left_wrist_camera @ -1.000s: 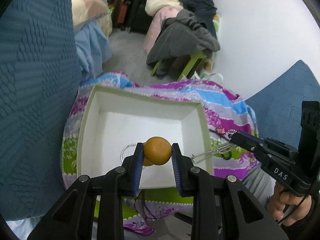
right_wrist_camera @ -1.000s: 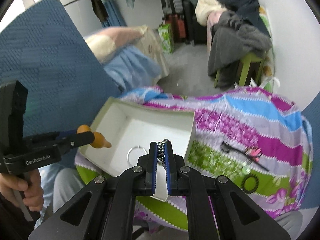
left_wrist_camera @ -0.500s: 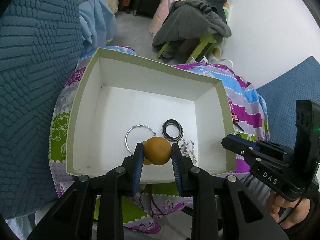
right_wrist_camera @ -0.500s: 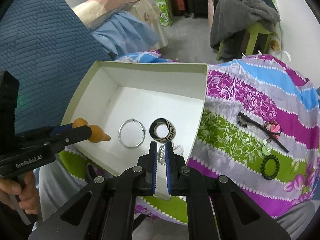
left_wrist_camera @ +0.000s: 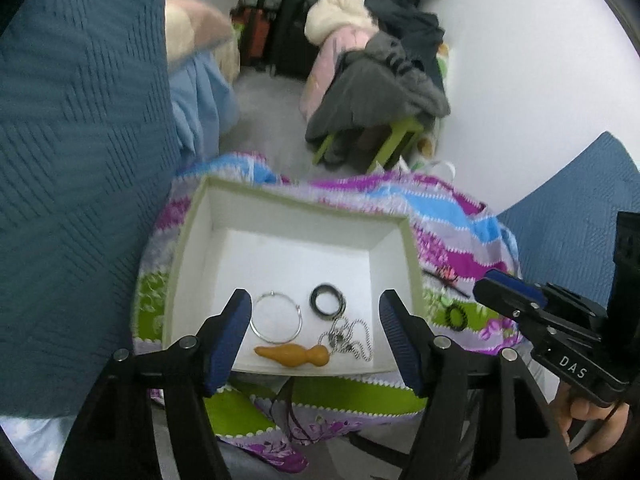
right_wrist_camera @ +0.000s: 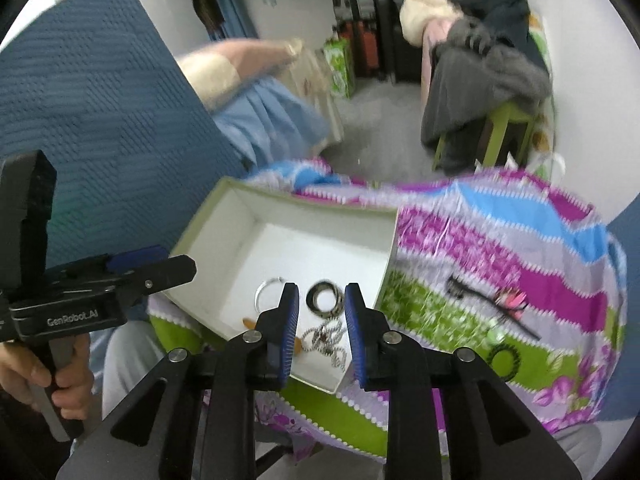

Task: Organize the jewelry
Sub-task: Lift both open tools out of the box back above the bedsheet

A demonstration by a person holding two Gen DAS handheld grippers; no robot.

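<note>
Tabletop (left_wrist_camera: 360, 400) under striped floral cloth – white box (left_wrist_camera: 188, 240) on it holds orange pendant (left_wrist_camera: 294, 356), chain (left_wrist_camera: 348, 340), two rings. Left gripper (left_wrist_camera: 316, 332), right gripper (right_wrist_camera: 322, 328) – fingers opening, empty. Clothes-heaped green stool (left_wrist_camera: 400, 128) behind.

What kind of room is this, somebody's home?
Most likely a lived-in bedroom at home: clothes heaped on a green stool, suitcases against the far wall, and a flowery bedcover under the white jewelry box.
</note>
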